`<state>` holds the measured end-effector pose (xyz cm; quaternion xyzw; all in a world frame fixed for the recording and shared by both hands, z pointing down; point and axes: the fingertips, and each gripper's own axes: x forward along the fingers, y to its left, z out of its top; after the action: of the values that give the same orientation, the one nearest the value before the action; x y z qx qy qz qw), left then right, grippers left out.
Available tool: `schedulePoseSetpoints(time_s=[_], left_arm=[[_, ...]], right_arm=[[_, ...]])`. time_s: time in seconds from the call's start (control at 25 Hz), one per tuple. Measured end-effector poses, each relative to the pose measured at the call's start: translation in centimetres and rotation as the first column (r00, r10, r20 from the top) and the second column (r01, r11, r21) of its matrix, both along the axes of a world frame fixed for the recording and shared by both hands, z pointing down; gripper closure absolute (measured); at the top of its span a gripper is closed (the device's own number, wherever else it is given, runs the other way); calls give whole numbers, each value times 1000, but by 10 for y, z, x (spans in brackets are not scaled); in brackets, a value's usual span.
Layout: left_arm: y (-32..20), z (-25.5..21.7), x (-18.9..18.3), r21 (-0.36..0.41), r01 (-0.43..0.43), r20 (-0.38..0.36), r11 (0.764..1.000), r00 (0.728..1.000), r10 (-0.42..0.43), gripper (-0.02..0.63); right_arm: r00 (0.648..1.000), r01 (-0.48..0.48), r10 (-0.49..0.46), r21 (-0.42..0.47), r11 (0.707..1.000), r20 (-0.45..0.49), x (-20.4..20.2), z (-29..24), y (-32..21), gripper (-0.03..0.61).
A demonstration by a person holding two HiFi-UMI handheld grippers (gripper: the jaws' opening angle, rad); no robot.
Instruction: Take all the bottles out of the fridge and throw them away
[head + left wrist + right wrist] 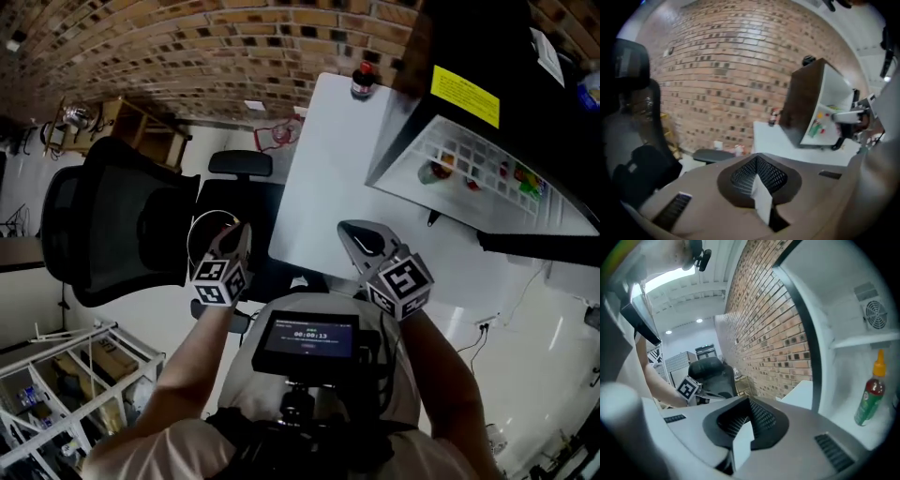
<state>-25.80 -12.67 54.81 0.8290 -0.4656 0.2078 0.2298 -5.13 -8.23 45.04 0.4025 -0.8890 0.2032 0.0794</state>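
step: reach for a bottle, likely
left gripper (228, 234): jaws closed, empty
right gripper (361, 236): jaws closed, empty
green bottle (871, 394): upright in fridge (836, 301), right of frame
next: open right jaws, reach in

The fridge (473, 37) runs off the head view's top and right edges, so its inside is hidden there. The things on its door shelf (478, 173) are too small to name: red, green and yellow specks. The print on the yellow label (464, 94) and on the screen (309, 335) cannot be read. The left gripper view is blurred, so the bottle (774, 117) on the table (787, 140) is a smear.
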Motion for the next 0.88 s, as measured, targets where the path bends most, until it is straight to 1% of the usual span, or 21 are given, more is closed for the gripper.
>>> schedulePoseSetpoints(time_s=[0.16,0.32,0.44,0.56,0.72,0.88], left_arm=[[14,-28,68,56,-108,-74,993,991,112,604],[21,-59,138,120,-236,-133,964,959,251,604],[30,-86,187,142,-311,-183,940,925,334,604],[45,-110,228,163,-380,-231,910,882,410,604],[62,-130,276,205,-476,-248,855,820,516,604],[73,-140,320,227,-543,-253,808,768,588,604]], right_arm=[[998,-68,68,33,997,6,36,-7,2,577],[992,-123,123,64,990,7,69,-16,7,577],[987,-162,160,73,984,22,95,-22,14,577],[978,-208,205,82,975,41,123,-29,24,577],[963,-267,263,104,958,54,159,-37,39,577],[945,-326,320,115,938,66,193,-42,54,577]])
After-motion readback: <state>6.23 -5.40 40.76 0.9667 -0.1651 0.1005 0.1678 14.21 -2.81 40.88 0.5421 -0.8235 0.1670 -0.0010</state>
